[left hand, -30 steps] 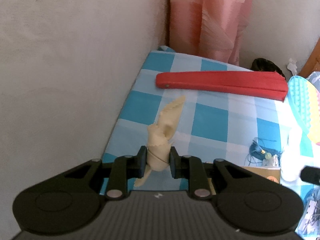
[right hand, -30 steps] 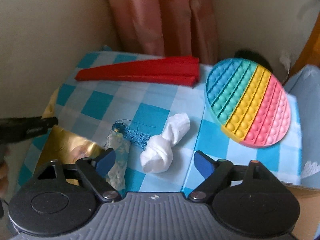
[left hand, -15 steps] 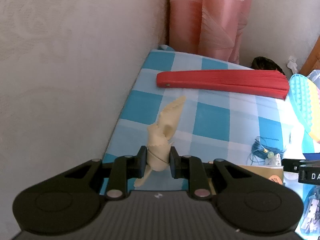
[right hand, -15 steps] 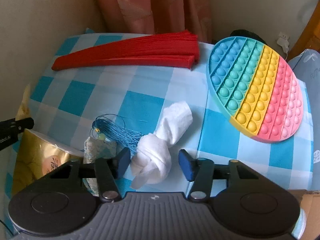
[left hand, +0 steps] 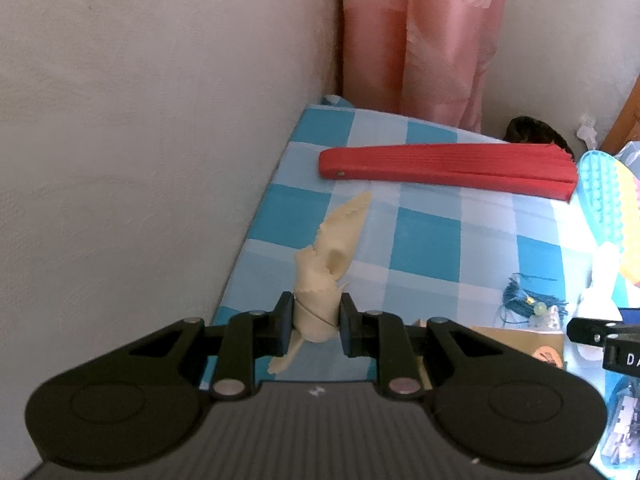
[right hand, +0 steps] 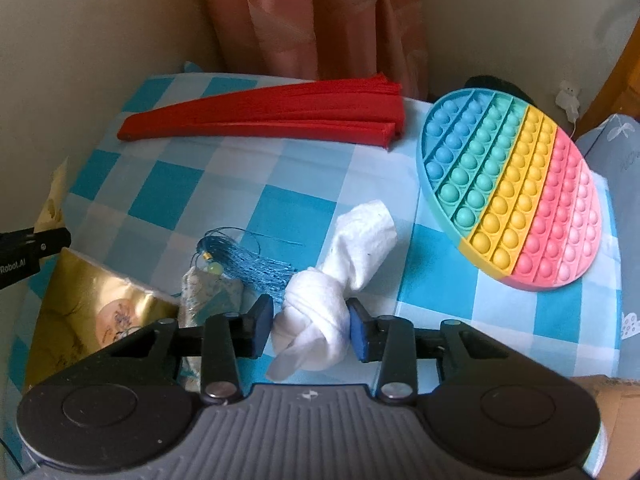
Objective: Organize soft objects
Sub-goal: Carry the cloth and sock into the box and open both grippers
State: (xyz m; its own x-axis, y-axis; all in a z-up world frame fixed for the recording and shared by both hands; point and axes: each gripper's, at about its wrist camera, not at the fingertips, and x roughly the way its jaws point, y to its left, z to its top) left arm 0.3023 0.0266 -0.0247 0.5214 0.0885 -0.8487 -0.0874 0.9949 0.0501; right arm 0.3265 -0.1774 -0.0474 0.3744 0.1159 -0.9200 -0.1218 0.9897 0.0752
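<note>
My left gripper [left hand: 314, 322] is shut on a knotted cream cloth [left hand: 326, 276], held by the left edge of the blue checked table [left hand: 424, 240] next to the wall. My right gripper [right hand: 308, 326] has closed around the knot of a white knotted cloth [right hand: 332, 296] that lies on the table, both pads touching it. The cloth's loose end [right hand: 366, 222] points away from me. The left gripper's finger shows at the left edge of the right wrist view [right hand: 32, 244].
A folded red fan [right hand: 272, 114] lies at the back. A rainbow pop-it mat [right hand: 512, 184] lies at the right. A blue tassel [right hand: 244, 258] and a gold packet [right hand: 92, 308] lie left of the white cloth. Wall on the left, pink curtain [left hand: 436, 40] behind.
My right gripper moved forward over the white cloth and its jaws closed from wide open onto the knot. The left gripper kept hold of the cream cloth and barely moved.
</note>
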